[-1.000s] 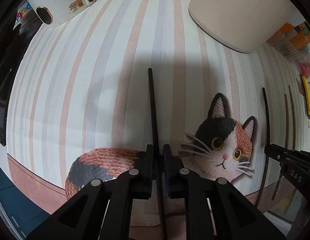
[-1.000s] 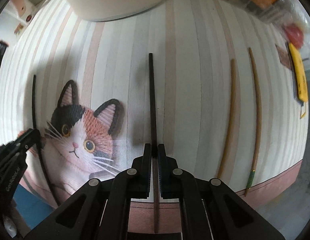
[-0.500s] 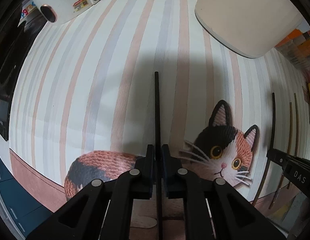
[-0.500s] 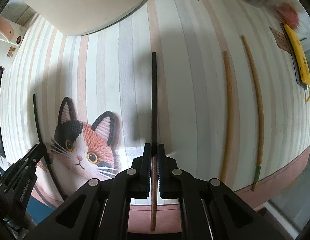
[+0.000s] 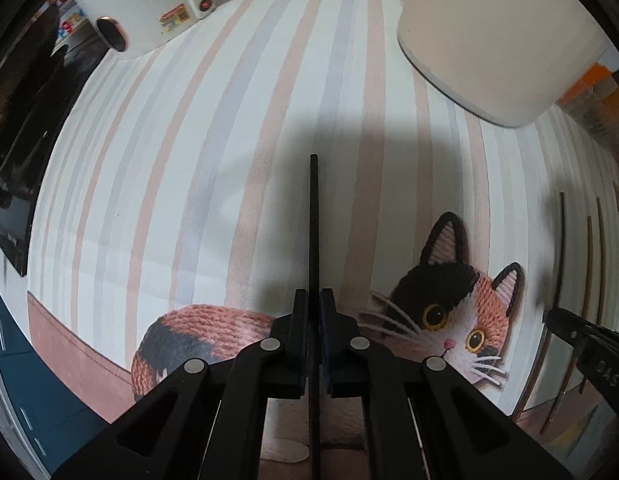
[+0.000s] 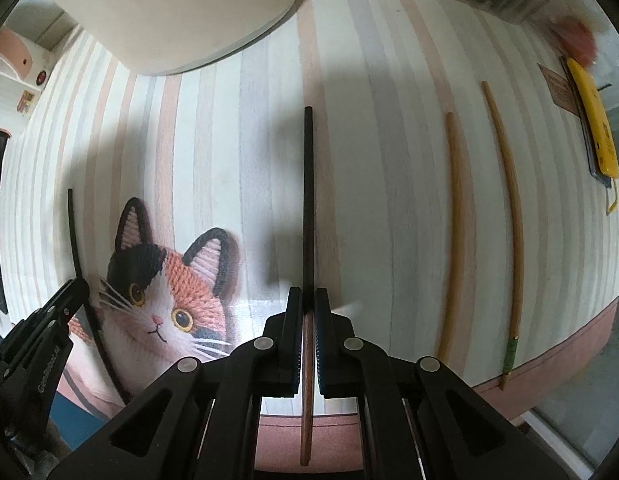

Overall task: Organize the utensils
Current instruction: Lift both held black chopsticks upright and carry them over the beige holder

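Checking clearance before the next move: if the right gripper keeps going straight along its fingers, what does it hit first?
Most likely the striped mat directly below. The right gripper is shut on a dark chopstick, and nothing else sits in that line. The two wooden chopsticks lie well off to the side. How far the mat is can't be told.

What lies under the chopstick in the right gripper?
Under the dark chopstick, clamped in the right gripper, only the striped cat mat shows. The gripper's fingers cover the mat nearer the camera.
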The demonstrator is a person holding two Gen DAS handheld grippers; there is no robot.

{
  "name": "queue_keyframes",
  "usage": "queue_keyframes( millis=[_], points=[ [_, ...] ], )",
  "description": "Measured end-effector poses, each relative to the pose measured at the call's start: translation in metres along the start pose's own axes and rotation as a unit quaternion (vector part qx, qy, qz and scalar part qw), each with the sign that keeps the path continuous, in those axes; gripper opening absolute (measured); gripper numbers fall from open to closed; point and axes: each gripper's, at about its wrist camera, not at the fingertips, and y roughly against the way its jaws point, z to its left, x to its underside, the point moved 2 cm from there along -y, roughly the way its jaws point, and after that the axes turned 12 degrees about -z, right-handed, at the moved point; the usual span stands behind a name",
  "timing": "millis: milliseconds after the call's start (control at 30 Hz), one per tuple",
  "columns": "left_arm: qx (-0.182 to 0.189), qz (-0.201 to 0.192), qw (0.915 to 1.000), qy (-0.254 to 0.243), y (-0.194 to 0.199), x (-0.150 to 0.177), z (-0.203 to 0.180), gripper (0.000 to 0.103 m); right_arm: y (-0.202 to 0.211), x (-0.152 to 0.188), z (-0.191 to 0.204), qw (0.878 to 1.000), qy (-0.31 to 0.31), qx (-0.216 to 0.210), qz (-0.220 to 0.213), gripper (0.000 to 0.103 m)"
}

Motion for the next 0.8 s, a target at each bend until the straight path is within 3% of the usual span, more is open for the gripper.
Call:
queue_keyframes(
  millis=[367,533,800],
  points=[
    [0.032,-0.08,0.9961,0.016,0.067,-0.026,-0.014,0.003,0.082,-0.017,-0.014,0.993,0.006,-0.015,-0.115,0.005],
    [0.048,-0.13,0.9903,0.014,0.105,-0.038,-0.014,0.003,0.1,-0.014,-0.009,0.988,-0.003,-0.031,-0.154,0.005],
    [0.044,-0.201,0.9786,0.006,0.145,-0.063,0.002,0.002,0.142,-0.042,-0.019,0.974,0.003,-0.049,-0.222,0.005]
  ],
)
